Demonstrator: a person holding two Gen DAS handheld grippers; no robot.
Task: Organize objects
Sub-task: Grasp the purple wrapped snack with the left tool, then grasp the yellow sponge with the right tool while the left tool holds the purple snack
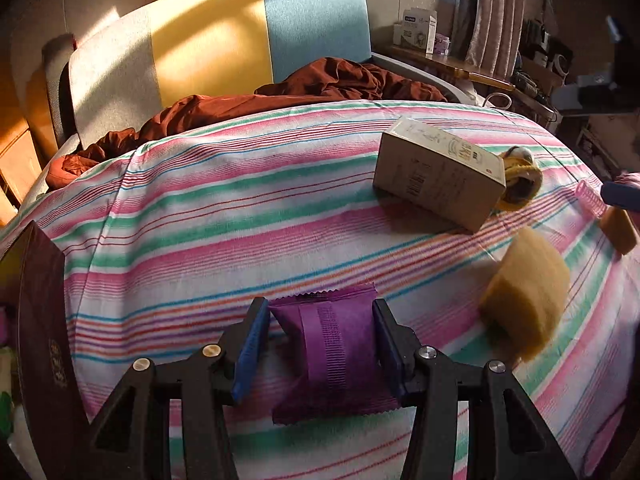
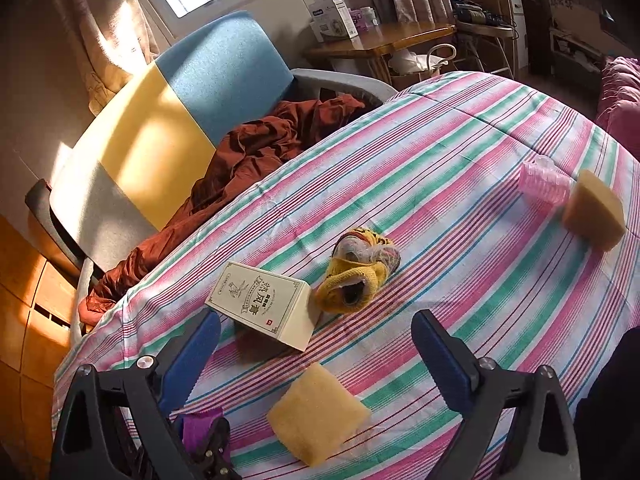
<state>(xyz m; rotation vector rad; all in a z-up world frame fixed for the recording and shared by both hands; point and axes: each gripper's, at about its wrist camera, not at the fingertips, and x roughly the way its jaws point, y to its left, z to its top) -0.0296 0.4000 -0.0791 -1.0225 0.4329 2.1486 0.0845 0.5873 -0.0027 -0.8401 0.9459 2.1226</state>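
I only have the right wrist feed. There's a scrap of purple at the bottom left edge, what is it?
Observer: A purple sachet, clamped between the left gripper pads, lifted over the striped sheet.
Operator: Anything further left of that gripper? My view cuts off there.
Observer: Yes, a dark maroon box with a gold emblem stands at the left edge.
Operator: What's printed on the cream box's side facing away from me?
Observer: The cream box shows a barcode and small print there.
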